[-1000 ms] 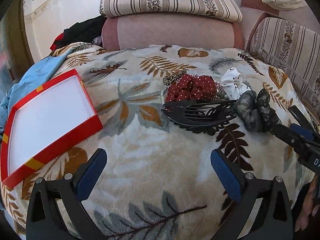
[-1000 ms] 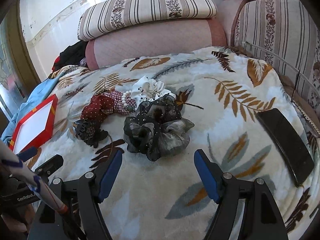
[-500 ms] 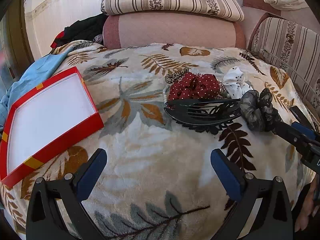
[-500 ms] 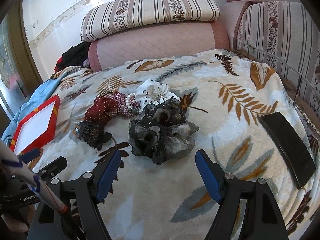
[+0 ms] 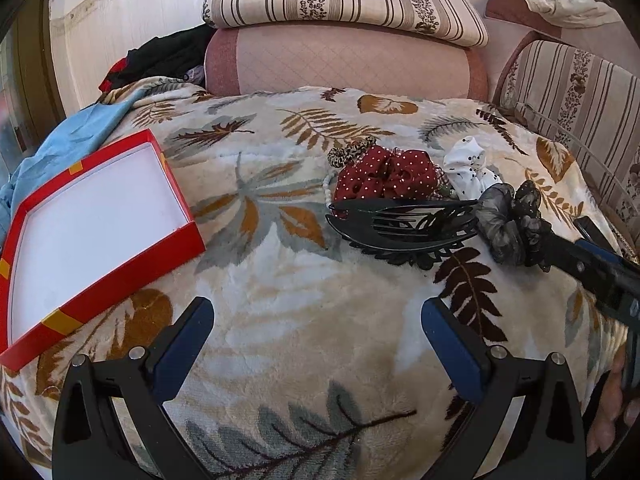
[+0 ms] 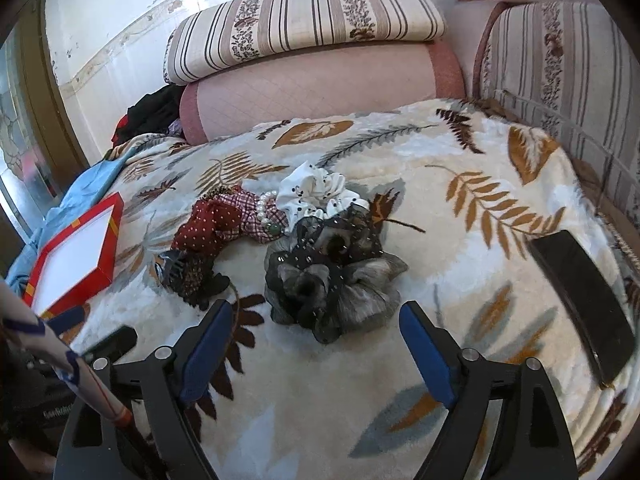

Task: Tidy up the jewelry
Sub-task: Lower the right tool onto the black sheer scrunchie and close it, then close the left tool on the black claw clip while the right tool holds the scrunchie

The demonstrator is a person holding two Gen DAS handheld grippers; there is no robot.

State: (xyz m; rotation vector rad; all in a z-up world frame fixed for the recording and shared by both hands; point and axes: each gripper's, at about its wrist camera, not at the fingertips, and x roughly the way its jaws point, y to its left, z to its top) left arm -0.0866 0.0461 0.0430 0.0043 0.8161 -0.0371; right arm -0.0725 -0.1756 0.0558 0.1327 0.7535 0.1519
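A heap of hair accessories lies mid-blanket: a black claw clip (image 5: 404, 224), a red dotted scrunchie (image 5: 384, 174), a white scrunchie (image 5: 468, 168) and a grey-black scrunchie (image 5: 512, 220). The right wrist view also shows a pearl bracelet (image 6: 266, 208). My right gripper (image 6: 314, 314) is opening. The near edge of the grey-black scrunchie (image 6: 332, 276) lies between its fingertips, and the pads do not press on it. My left gripper (image 5: 316, 312) is open over bare blanket, short of the clip. A red box (image 5: 92, 224) with a white inside lies at the left.
A flat black slab (image 6: 580, 296) lies on the blanket at the right. Striped and pink cushions (image 5: 344, 40) close off the back and the right side. Blue cloth (image 5: 76, 136) and dark clothes sit at the far left.
My right gripper has crept closer to the grey-black scrunchie and its jaws have spread a little. The left gripper's view is almost the same.
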